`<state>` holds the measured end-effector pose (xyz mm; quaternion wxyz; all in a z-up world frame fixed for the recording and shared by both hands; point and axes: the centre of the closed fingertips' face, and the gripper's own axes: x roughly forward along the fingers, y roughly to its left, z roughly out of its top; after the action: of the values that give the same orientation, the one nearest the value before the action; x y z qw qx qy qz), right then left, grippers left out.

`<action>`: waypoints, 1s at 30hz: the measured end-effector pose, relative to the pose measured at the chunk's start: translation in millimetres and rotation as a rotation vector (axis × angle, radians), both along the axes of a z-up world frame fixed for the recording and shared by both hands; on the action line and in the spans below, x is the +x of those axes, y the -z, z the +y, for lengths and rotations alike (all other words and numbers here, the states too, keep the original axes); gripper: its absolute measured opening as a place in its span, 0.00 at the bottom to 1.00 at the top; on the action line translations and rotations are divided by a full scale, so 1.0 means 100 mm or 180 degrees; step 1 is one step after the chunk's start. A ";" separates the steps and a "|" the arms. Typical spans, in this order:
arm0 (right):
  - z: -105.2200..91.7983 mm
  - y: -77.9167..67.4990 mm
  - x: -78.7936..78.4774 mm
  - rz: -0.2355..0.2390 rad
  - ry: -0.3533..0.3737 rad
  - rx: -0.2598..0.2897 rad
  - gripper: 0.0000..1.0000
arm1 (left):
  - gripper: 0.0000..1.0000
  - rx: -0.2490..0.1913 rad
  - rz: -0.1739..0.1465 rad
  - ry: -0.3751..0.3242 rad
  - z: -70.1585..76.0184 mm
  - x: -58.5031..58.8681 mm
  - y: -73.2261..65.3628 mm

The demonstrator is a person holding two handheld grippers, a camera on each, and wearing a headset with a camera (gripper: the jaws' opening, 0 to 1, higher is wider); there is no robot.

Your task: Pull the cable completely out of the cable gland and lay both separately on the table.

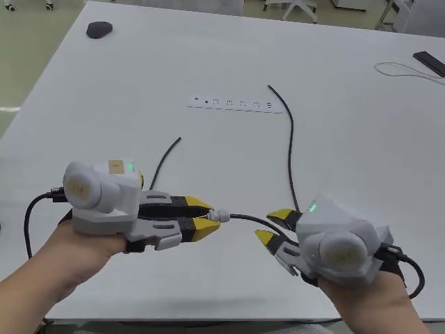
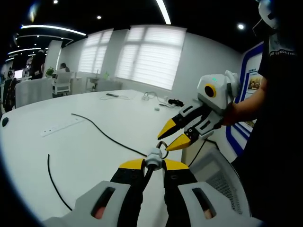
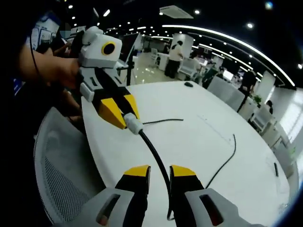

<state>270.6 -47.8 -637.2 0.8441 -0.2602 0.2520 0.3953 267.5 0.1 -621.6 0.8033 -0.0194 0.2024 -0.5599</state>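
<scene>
Left claw [image 1: 211,216] gripping cable gland [image 1: 221,216], black cable [image 1: 290,146] running between parted right claw [image 1: 273,227] jaws

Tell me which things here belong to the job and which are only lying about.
Job: cable gland, held by the left gripper; black cable; right gripper, jaws apart around the cable.
Lying about: white power strip; dark rounded object; black bar at the table's far right.

Large white table [image 1: 334,139], matte top. Pale green floor [image 1: 28,42] past its far-left edge. Left gripper view: row of windows [image 2: 147,56] with closed blinds, white wall [image 2: 208,56], ceiling strip light [image 2: 163,10]. Right gripper view: open-plan office, curved light band [image 3: 227,40] overhead, grey mesh chair [image 3: 57,179] at the table edge.
</scene>
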 end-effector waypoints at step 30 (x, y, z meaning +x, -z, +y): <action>0.14 0.12 0.02 0.0181 0.0158 0.0107 0.00 | 0.14 0.0090 -0.0024 0.0023 -0.05 0.02 0.06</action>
<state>272.2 -33.9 -649.2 0.8504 -0.2282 0.2755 0.3857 269.3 -5.0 -627.7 0.8022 -0.0052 0.2073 -0.5599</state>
